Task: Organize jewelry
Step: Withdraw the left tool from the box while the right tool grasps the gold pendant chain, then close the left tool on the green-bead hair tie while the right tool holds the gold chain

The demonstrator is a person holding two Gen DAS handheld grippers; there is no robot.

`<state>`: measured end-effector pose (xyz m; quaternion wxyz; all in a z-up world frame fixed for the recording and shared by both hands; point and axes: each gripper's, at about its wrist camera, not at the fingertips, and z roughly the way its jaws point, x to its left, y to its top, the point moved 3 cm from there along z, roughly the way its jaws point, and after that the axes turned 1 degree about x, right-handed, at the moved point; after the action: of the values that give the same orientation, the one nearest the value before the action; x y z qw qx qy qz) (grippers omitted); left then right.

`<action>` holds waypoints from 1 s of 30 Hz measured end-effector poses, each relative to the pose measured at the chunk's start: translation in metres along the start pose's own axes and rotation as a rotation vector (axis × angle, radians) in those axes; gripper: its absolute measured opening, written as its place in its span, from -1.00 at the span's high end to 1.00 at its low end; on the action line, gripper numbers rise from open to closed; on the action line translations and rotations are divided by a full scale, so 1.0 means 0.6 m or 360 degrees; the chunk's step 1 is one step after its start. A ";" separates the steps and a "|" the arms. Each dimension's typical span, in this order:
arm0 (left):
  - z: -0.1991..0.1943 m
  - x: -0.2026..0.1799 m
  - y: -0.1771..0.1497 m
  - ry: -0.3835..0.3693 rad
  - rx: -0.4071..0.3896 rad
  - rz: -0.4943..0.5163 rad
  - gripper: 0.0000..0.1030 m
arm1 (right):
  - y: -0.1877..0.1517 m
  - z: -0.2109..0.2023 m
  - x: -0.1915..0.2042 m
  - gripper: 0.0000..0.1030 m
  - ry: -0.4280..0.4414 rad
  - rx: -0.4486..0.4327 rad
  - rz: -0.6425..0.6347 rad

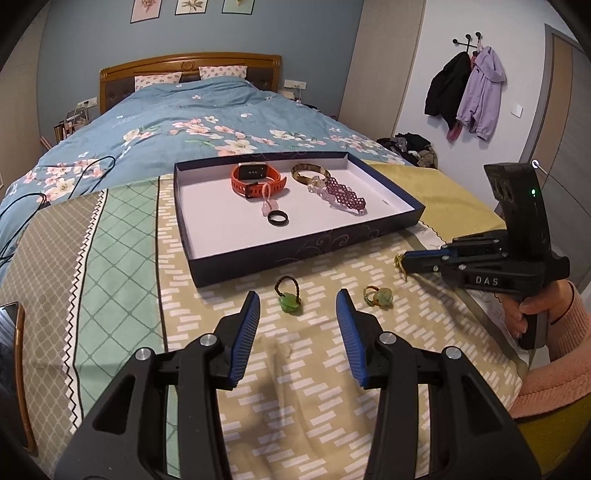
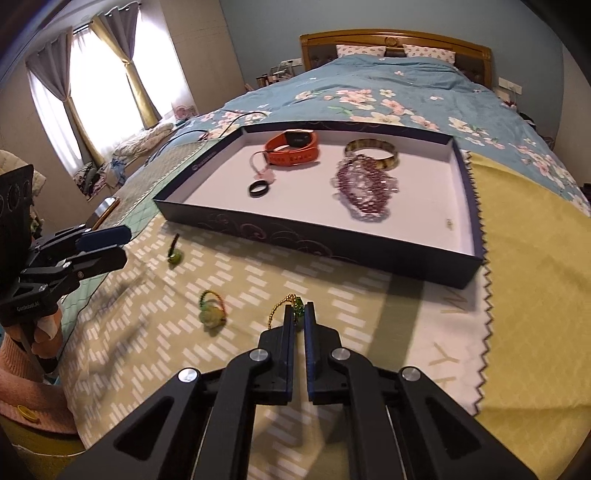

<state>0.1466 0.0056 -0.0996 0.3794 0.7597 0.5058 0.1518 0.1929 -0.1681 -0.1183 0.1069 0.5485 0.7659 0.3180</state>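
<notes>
A bedroom with blue-grey walls. A wooden headboard [image 1: 190, 68] backs a bed under a blue floral duvet [image 1: 184, 122] and two patterned pillows [image 1: 221, 71]. Three botanical prints [image 1: 192, 6] hang above. Jackets hang from a wall coat rack [image 1: 468, 40]. Daylight glares through a window with grey and gold curtains [image 2: 107, 62].

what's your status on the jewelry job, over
Left gripper open, hovering near green stone ring. Right gripper shut on gold-chain green charm. Dark blue tray ahead, path unobstructed.
</notes>
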 end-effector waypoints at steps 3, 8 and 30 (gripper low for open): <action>0.008 -0.001 -0.002 -0.0003 0.0021 0.0004 0.18 | -0.001 -0.010 -0.010 0.86 0.0008 -0.0024 0.0048; 0.019 -0.004 0.000 -0.0010 0.0048 0.0006 0.18 | 0.004 -0.027 0.024 0.80 0.0101 -0.0082 -0.0068; 0.035 -0.007 -0.001 -0.0018 0.0093 0.0003 0.18 | -0.024 -0.018 0.062 0.60 0.0215 0.0016 -0.0197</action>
<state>0.1575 -0.0068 -0.1135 0.3597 0.7719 0.5070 0.1329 0.1621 -0.1410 -0.1117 0.0717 0.4778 0.8054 0.3432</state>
